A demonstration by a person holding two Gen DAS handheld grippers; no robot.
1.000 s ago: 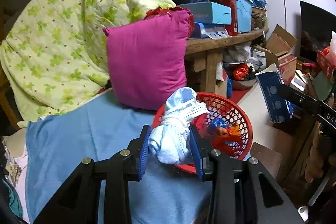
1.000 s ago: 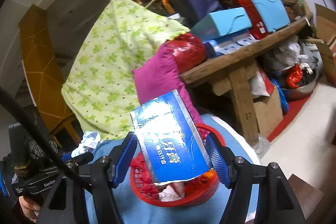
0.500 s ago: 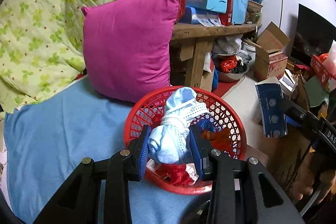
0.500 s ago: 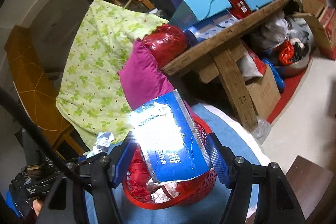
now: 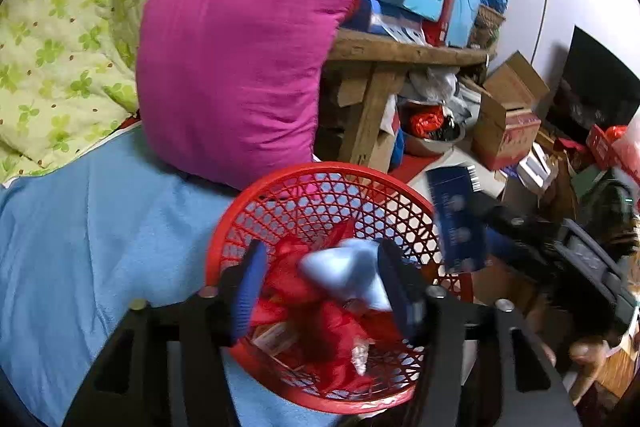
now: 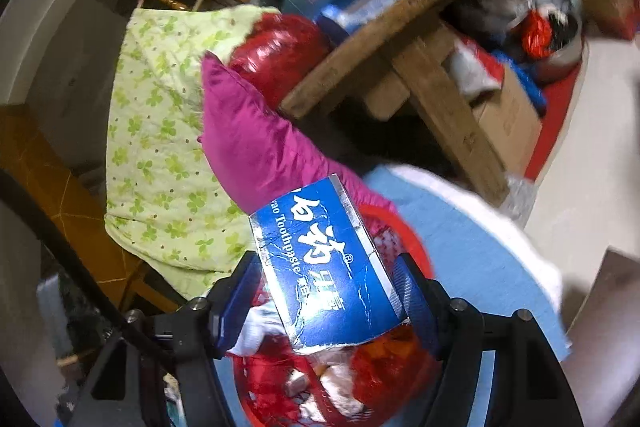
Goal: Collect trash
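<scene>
A red mesh basket (image 5: 316,187) sits on a light blue blanket (image 5: 92,239) and holds red wrappers and other trash. My left gripper (image 5: 324,291) is open over the basket. A pale blue bundle (image 5: 348,275) is blurred between its fingers, touching only the right one. My right gripper (image 6: 328,303) is shut on a blue toothpaste box (image 6: 332,267) and holds it above the basket (image 6: 384,379). That box (image 5: 456,219) also shows in the left wrist view, at the basket's right rim.
A magenta pillow (image 5: 236,67) leans behind the basket, with a green patterned quilt (image 5: 60,27) to its left. A wooden bench (image 5: 400,55) stacked with boxes stands behind. Cardboard boxes (image 5: 508,115) and clutter cover the floor at right.
My left gripper moved down over the basket and its jaws opened, letting go of the pale blue bundle. My right gripper brought the toothpaste box closer over the basket.
</scene>
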